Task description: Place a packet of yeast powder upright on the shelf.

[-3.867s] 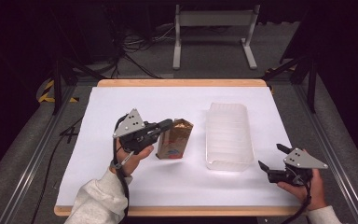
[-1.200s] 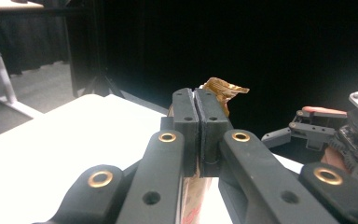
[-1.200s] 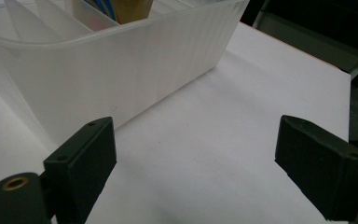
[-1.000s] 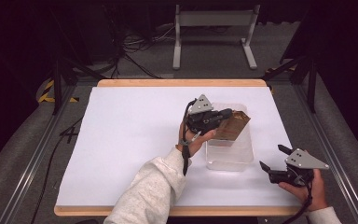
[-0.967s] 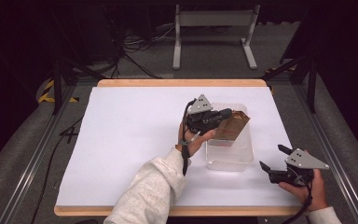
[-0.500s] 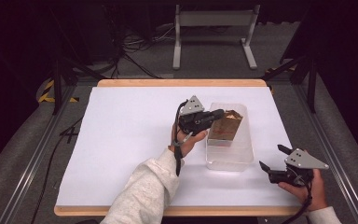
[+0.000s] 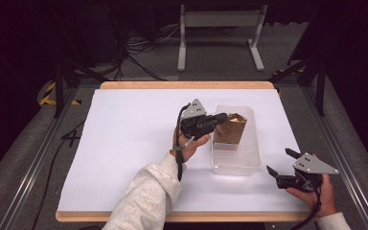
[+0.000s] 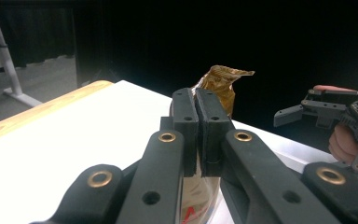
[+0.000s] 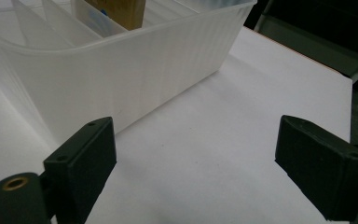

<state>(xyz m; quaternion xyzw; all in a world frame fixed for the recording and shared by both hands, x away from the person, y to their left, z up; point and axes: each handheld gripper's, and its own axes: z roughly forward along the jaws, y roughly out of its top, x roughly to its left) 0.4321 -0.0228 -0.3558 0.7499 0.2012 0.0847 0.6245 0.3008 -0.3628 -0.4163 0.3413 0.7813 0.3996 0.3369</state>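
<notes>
So the left gripper (image 7: 220, 118) has its jaws clamped on a brown bag (image 7: 231, 128) inside the clear bin (image 7: 235, 162); right gripper (image 7: 279, 164) sits near the bin's corner, jaws wide apart.

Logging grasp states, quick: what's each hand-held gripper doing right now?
Left hand-held gripper: shut on the crinkled brown foil bag.
Right hand-held gripper: open, holding nothing.

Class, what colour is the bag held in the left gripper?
Golden brown; the bag shows best in the left gripper view.
</notes>
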